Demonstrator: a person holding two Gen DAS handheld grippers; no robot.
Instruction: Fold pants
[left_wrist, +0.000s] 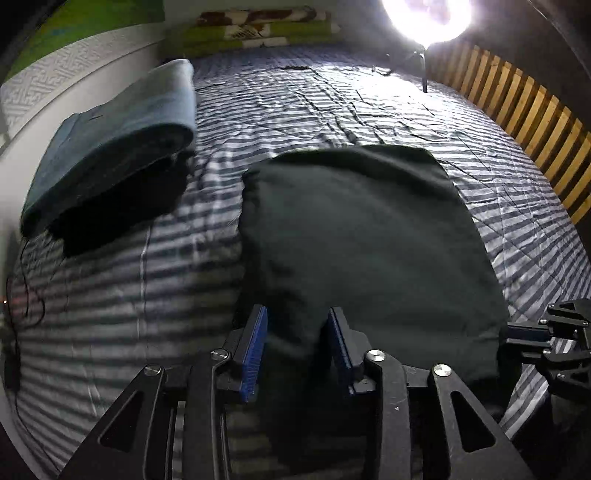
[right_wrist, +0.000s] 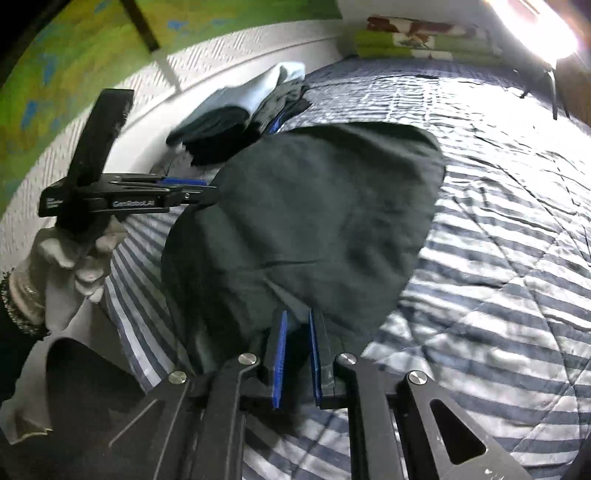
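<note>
The dark green pants lie folded into a rough square on the striped bedcover. My left gripper stands open at their near left edge, dark cloth lying loosely between its blue pads. In the right wrist view the same pants rise in a crease toward my right gripper, whose jaws are nearly together and pinch the near edge. A white-gloved hand holds the left gripper at the pants' left side. The right gripper shows at the pants' near right corner.
A stack of folded clothes with a blue-grey piece on top lies along the wall at left. A bright lamp on a stand stands at the far right beside a wooden slatted rail. Green pillows lie at the head. A thin cable trails near left.
</note>
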